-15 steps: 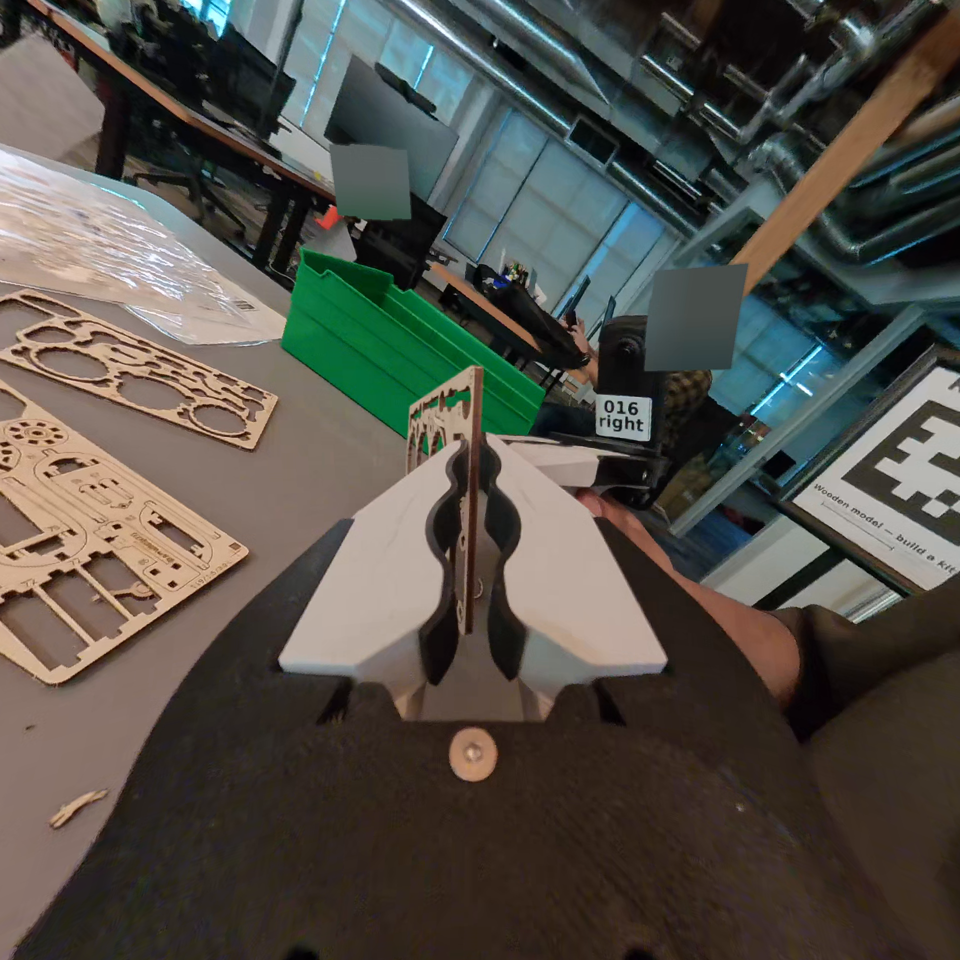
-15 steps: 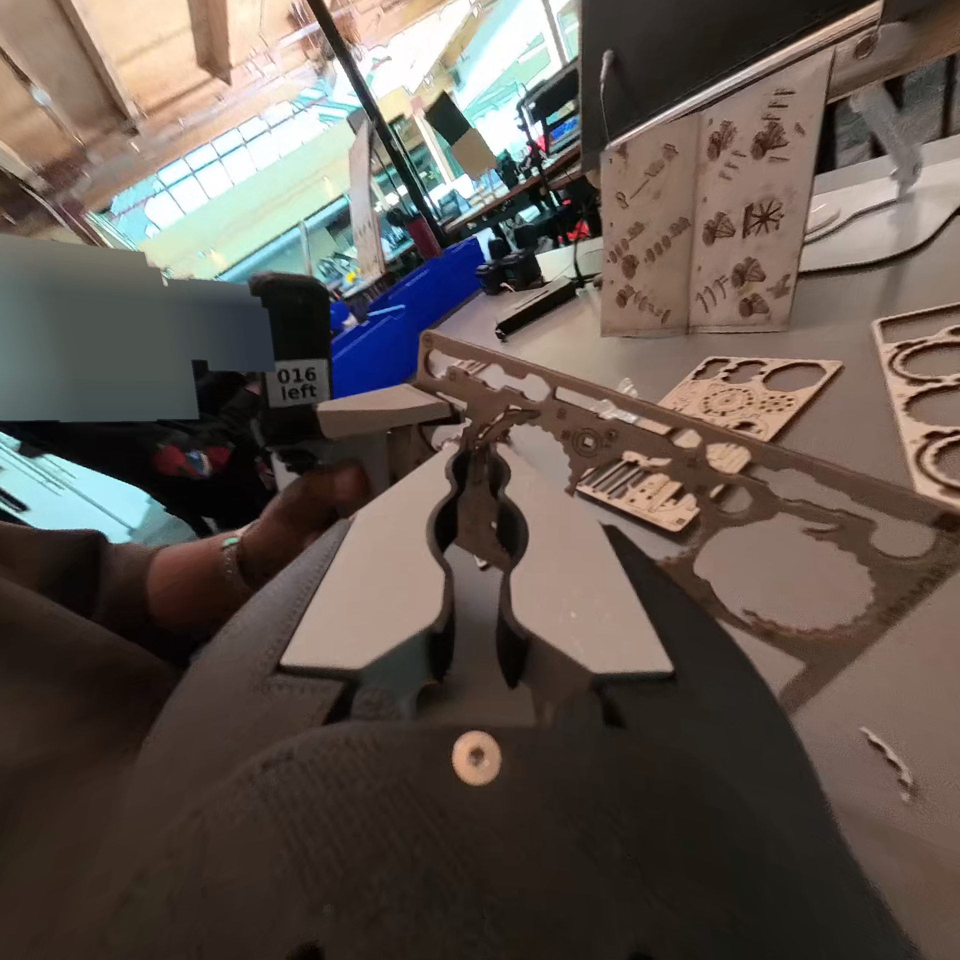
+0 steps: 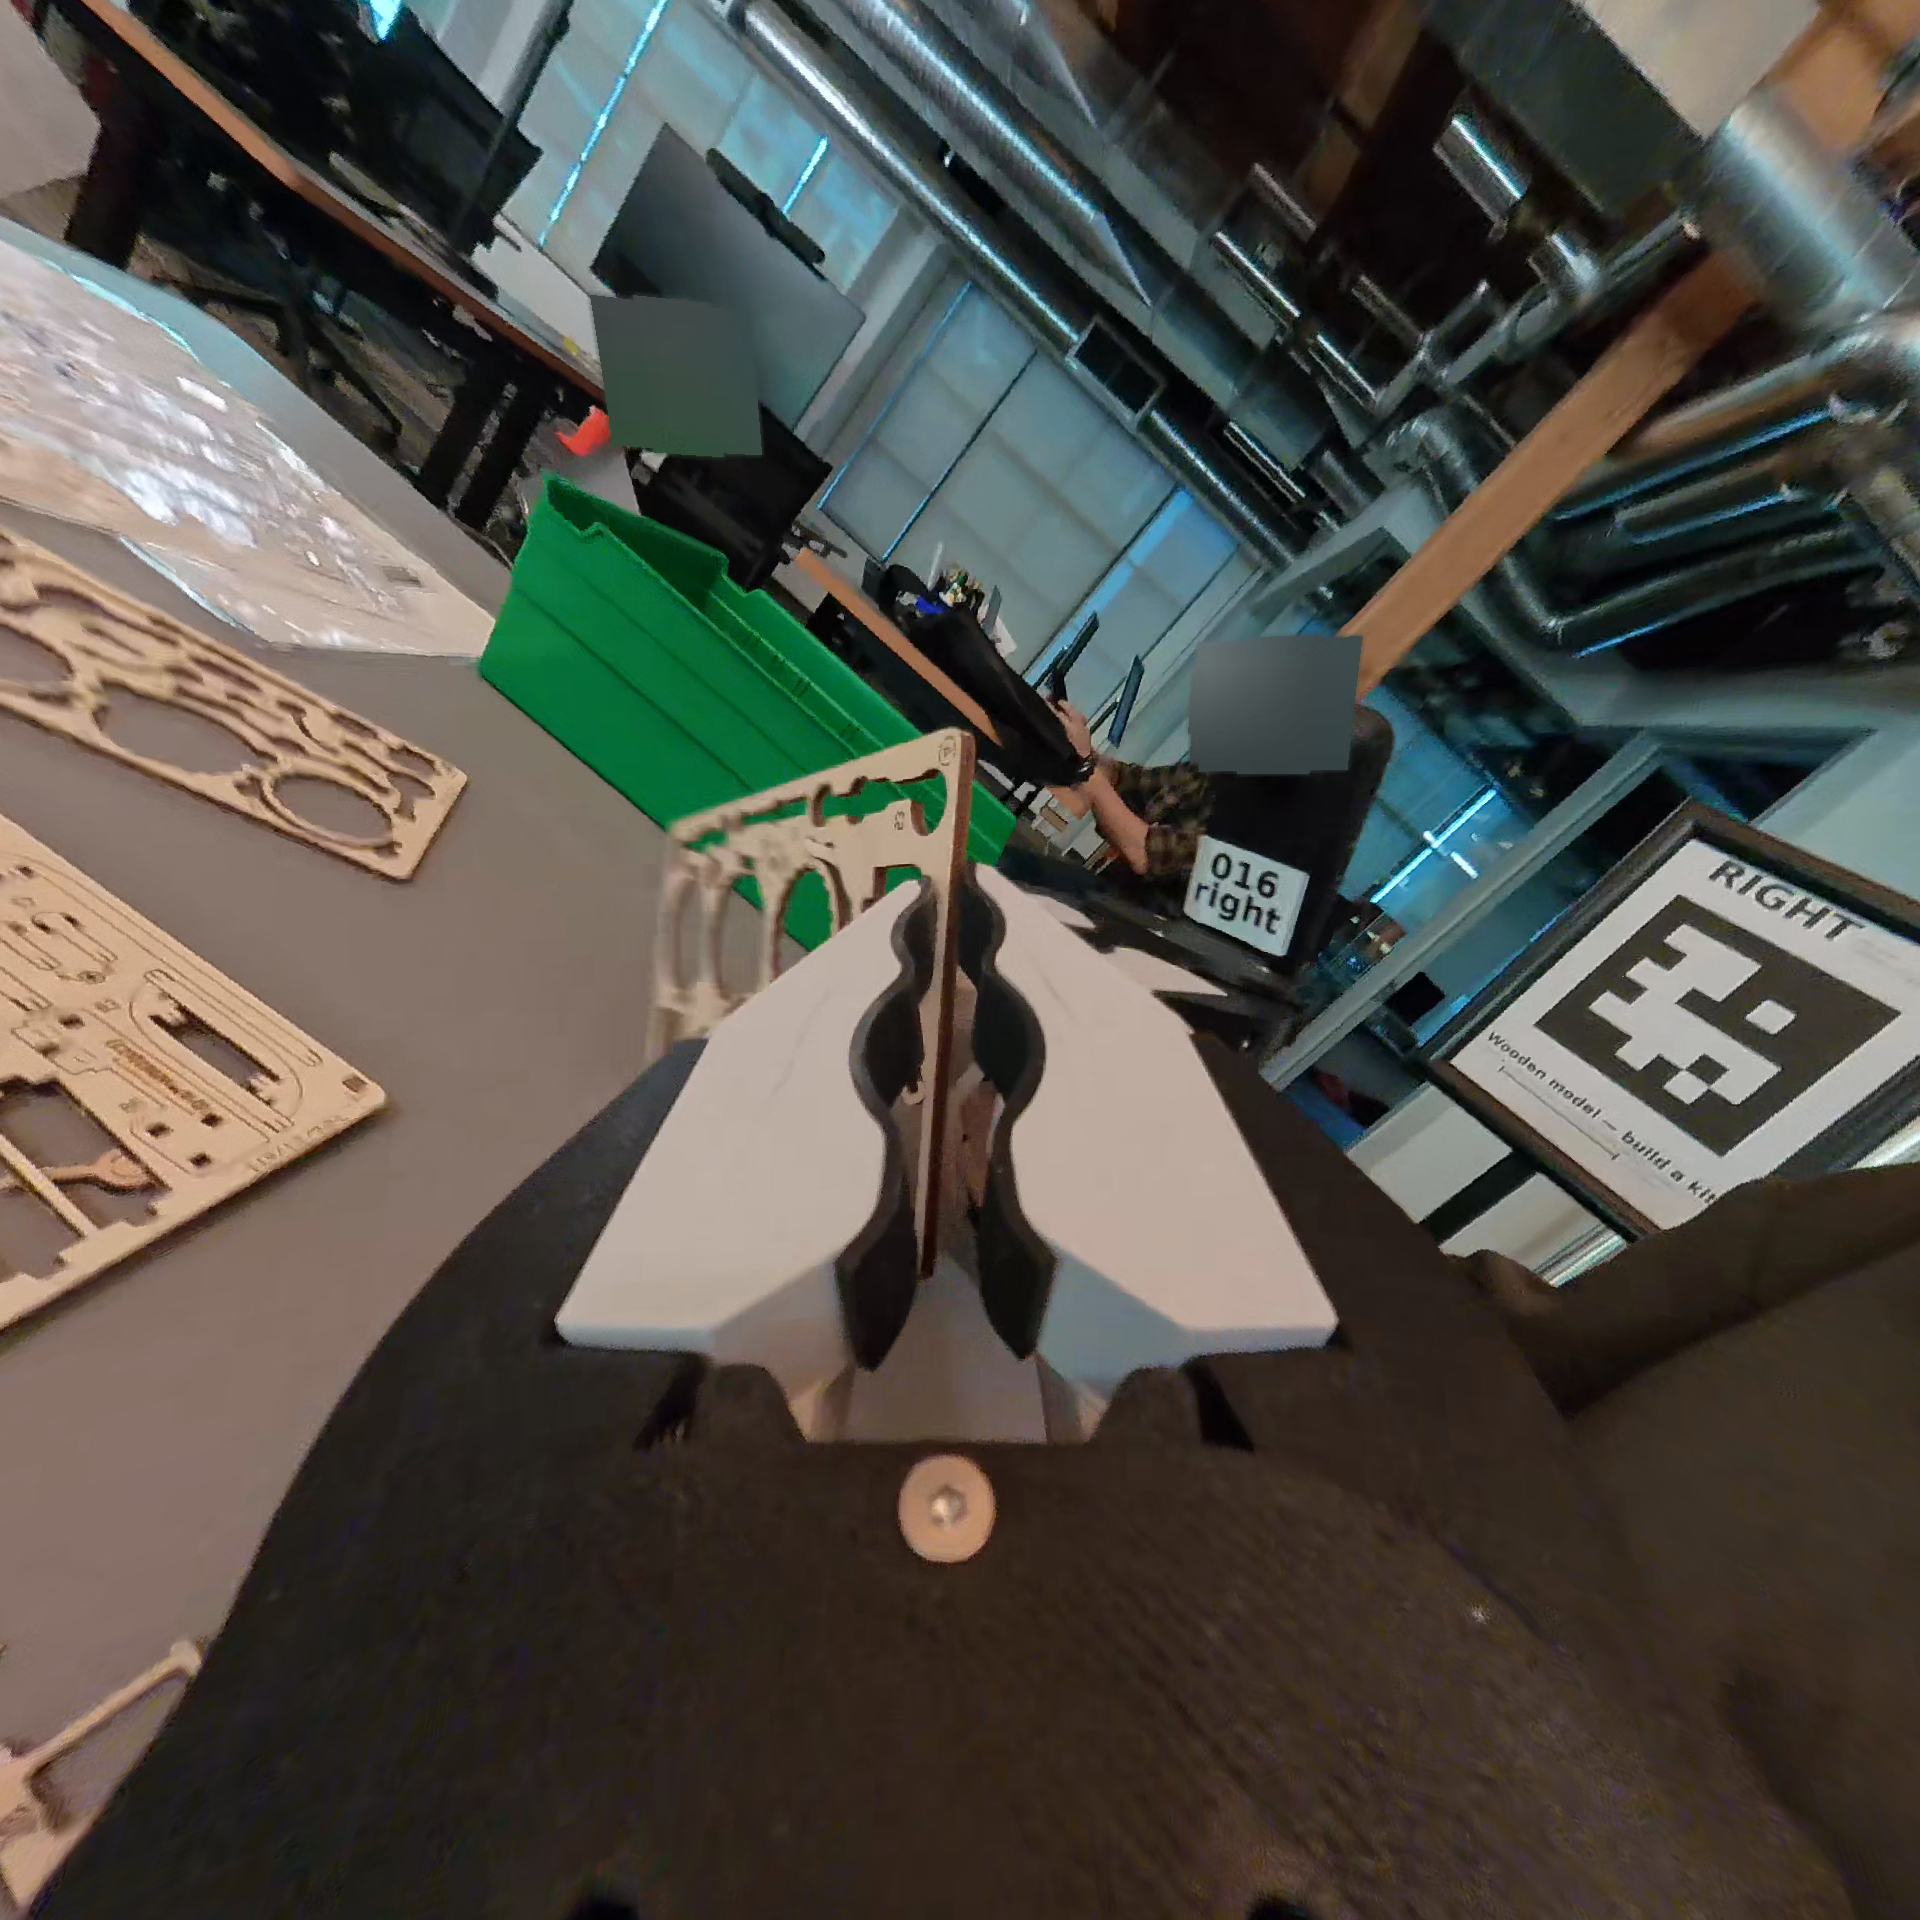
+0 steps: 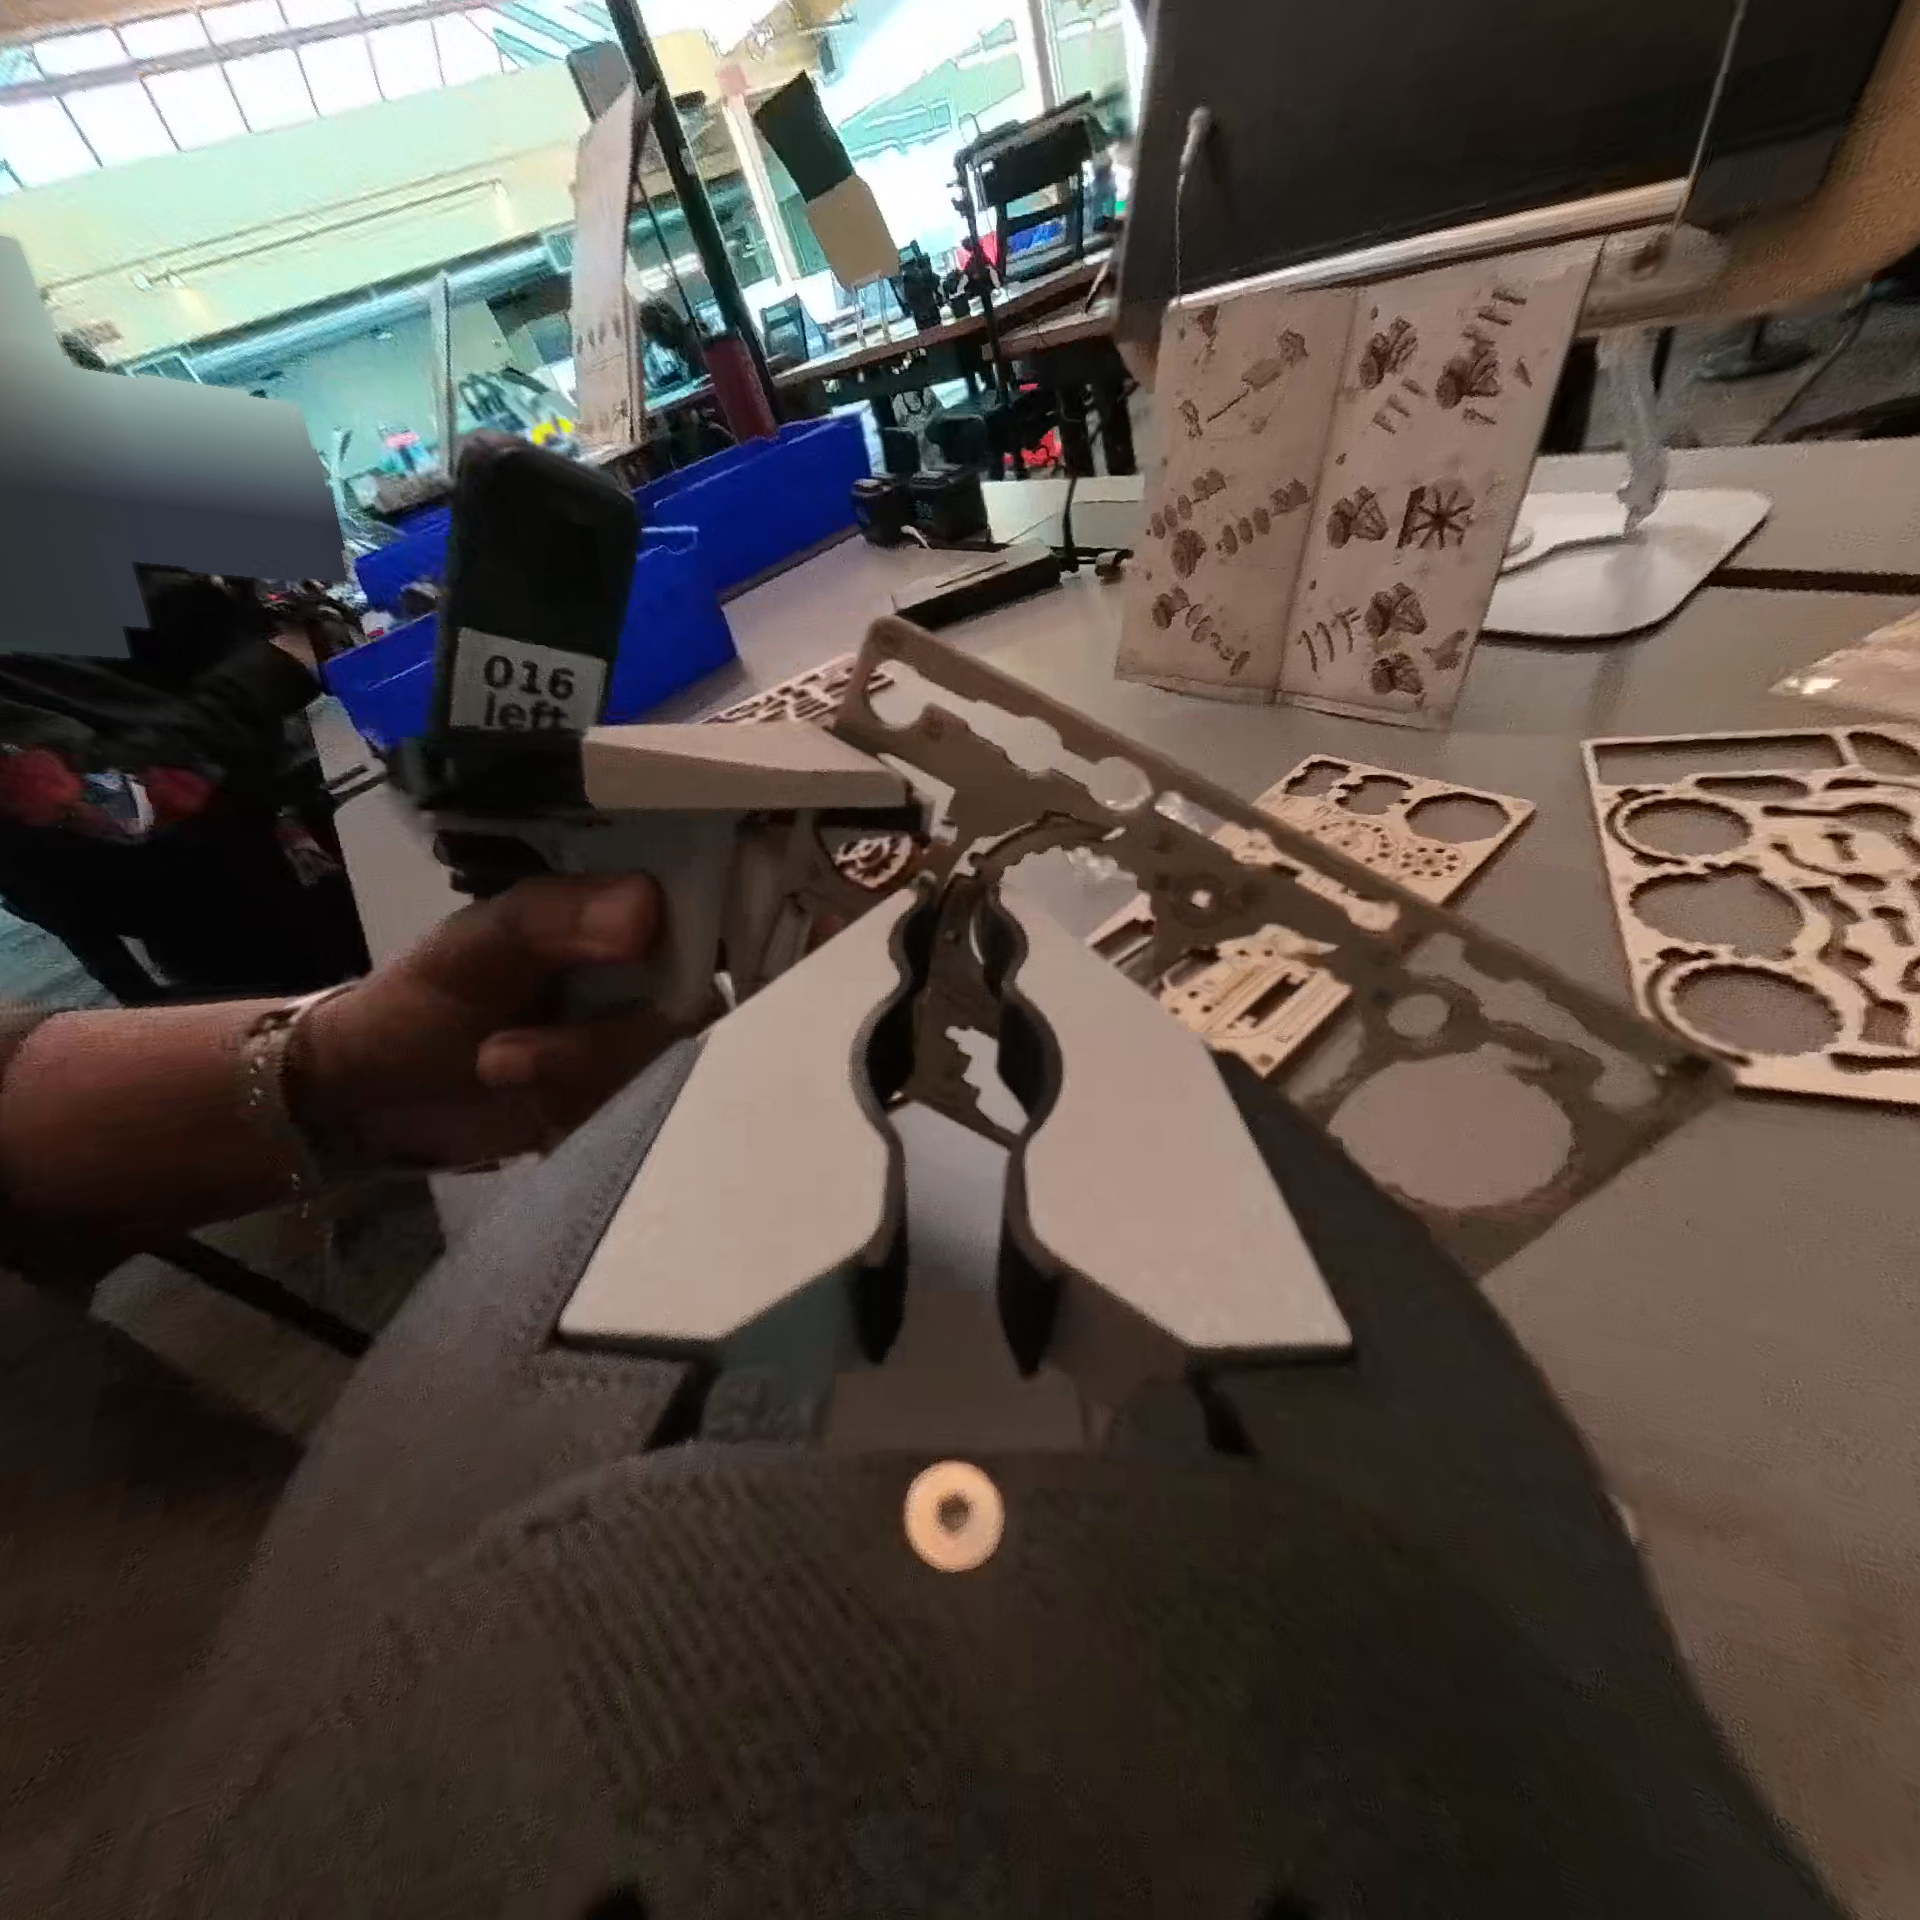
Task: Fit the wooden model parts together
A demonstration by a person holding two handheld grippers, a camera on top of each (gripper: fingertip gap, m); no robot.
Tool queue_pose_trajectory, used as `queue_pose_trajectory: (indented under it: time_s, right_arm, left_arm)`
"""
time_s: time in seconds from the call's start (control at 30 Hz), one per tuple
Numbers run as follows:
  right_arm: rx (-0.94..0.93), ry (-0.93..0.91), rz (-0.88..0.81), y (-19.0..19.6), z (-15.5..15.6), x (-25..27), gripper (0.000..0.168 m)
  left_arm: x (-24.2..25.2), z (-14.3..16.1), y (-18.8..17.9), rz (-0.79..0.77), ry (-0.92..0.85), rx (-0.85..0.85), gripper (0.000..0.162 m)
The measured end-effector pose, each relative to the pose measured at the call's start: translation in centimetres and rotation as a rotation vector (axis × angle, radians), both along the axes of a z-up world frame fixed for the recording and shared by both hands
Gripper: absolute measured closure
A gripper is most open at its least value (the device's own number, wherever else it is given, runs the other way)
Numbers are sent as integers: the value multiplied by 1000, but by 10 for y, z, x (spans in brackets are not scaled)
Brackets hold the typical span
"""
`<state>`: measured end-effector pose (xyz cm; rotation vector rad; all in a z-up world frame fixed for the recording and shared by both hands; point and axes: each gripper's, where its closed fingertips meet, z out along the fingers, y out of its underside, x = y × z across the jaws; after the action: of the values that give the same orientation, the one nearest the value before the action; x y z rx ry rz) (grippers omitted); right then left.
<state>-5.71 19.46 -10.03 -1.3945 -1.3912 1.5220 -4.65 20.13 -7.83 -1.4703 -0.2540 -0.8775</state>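
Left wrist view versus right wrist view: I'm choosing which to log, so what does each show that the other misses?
Only the left wrist view shows the green bin and the framed marker sign. Only the right wrist view shows the blue bins, the propped instruction sheet and the small wooden part in the right gripper. Both show the wooden sheet held by the left gripper.

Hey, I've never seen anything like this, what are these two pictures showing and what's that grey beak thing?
Each picture comes from a camera mounted on a hand-held tool with tongs, looking along its two grey fingers. A person holds one tool in each hand. The left tongs are clamped on a thin wooden sheet of punch-out model parts, held on edge. The right tongs pinch a small wooden part at that sheet. More wooden sheets lie flat on the grey table, with a green bin behind.
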Motion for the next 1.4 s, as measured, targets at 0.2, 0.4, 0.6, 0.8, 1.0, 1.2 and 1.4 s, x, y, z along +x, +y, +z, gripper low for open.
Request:
queue_pose_trajectory:
  time_s: [0.2,0.4,0.6,0.8,1.0,1.2,1.4]
  right_arm:
    - [38,79,23,-9,10,1,149]
    - [-45,198,106,2,33,18,149]
    - [100,138,-105,72,17,25,108]
    - [16,-16,268,18,-8,29,135]
    - [-201,2,432,3,3,37,140]
    - [-83,-17,430,0,-1,40,149]
    - [284,-32,345,1,0,43,145]
  left_arm:
    - [-4,9,-3,-3,-9,26,161]
    - [-23,14,-6,27,-63,33,162]
    - [-12,3,-9,-185,-64,-46,162]
    - [5,-5,-24,-388,62,-104,162]
    - [13,1,-30,-433,103,-68,161]
    - [25,1,-34,-482,163,-64,161]
    - [35,-3,-43,-528,333,-77,161]
